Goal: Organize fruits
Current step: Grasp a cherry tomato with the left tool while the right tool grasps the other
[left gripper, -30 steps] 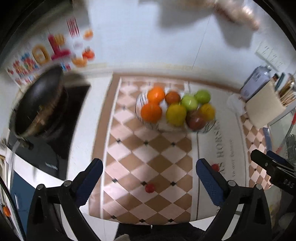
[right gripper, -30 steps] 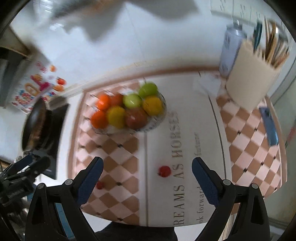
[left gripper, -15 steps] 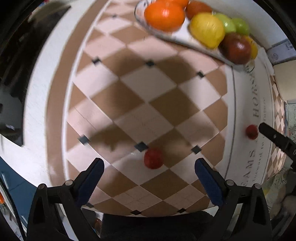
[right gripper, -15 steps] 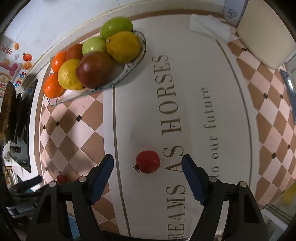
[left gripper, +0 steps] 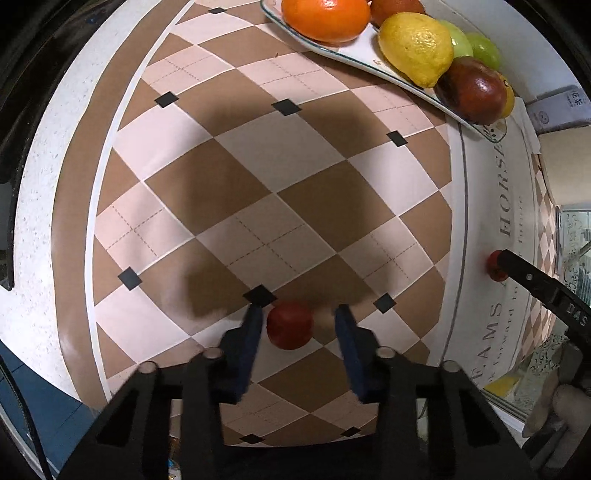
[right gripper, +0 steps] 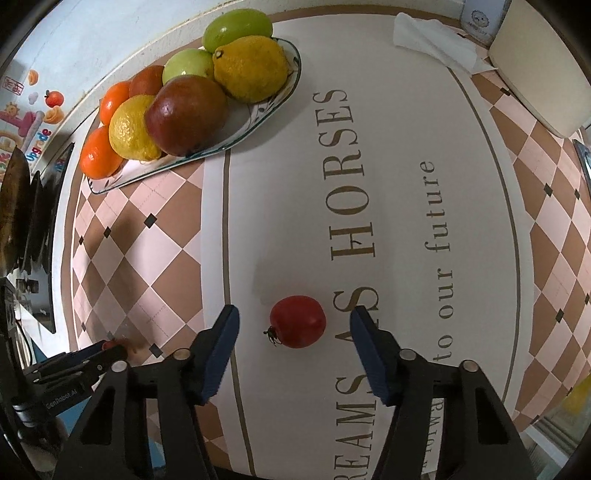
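Fruits number ten in all: eight heaped on one plate (right gripper: 266, 106) and two loose cherry tomatoes on the table (left gripper: 37, 192).

The plate is glossy white with a thin dark rim and a curved, oblong outline. It sits at the far side of the tablecloth (right gripper: 391, 155). It holds three oranges (right gripper: 99, 155), two lemons (right gripper: 251, 68) with dimpled skin, two smooth green fruits (right gripper: 236, 26) and one shiny dark red fruit (right gripper: 184, 114), all touching.

The cloth is flat and smooth, with a brown and pink diamond check, small black squares, and a pale central band with gold lettering.

One cherry tomato (left gripper: 290, 325), round and matt red, lies on the check between the blue ribbed pads of the left tongs (left gripper: 298, 309). These have just been closing and stand narrow. The left pad is at the tomato's skin and a slim gap shows at the right pad, so it is not yet clamped.

The second cherry tomato (right gripper: 297, 321), glossy with a dark stem stub, lies on the pale band between the right tongs (right gripper: 294, 312). Those have also been closing but are wider, with clear space on both sides.

A crumpled white tissue (right gripper: 432, 40) and a cream container (right gripper: 539, 77) sit at the far right.
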